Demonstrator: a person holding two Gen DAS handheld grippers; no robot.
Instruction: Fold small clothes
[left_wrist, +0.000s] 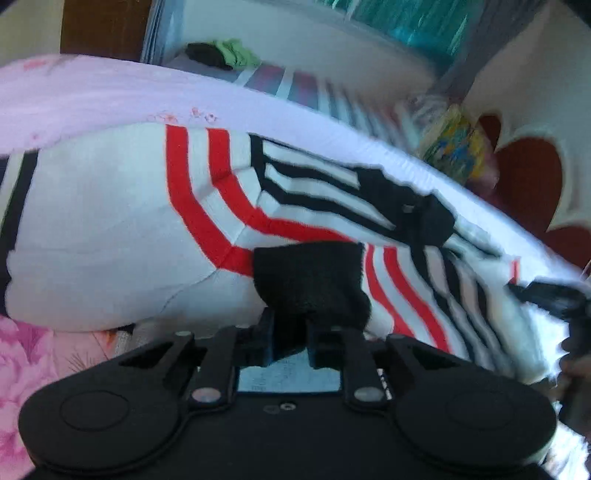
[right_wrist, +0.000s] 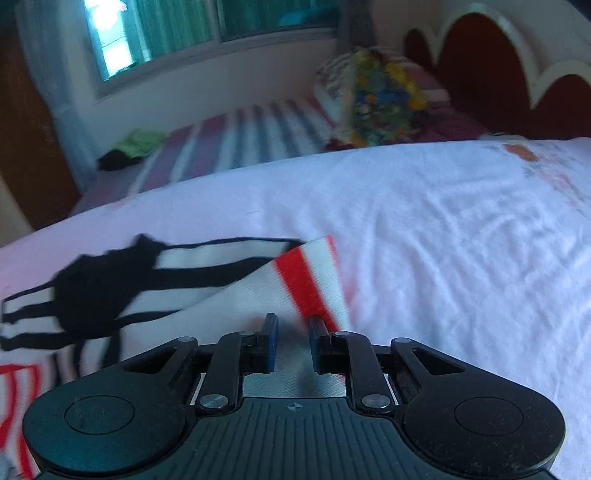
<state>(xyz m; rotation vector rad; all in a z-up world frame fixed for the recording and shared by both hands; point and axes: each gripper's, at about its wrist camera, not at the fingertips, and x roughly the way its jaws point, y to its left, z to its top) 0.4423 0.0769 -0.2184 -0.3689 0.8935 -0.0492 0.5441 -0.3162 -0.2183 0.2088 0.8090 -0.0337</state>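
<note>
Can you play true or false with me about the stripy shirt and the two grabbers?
1. The left gripper is pinching a black part of the stripy garment. True.
2. The garment has green and yellow stripes. False: its stripes are red and black on white.
3. The right gripper has white and red cloth between its fingers. True.
4. The garment hangs on a clothes hanger. False: it lies on a pale sheet on the bed.
5. A green and black bundle lies far back on the striped cover. True.
6. The headboard is bright blue. False: it is dark red with a pale scalloped edge.
</note>
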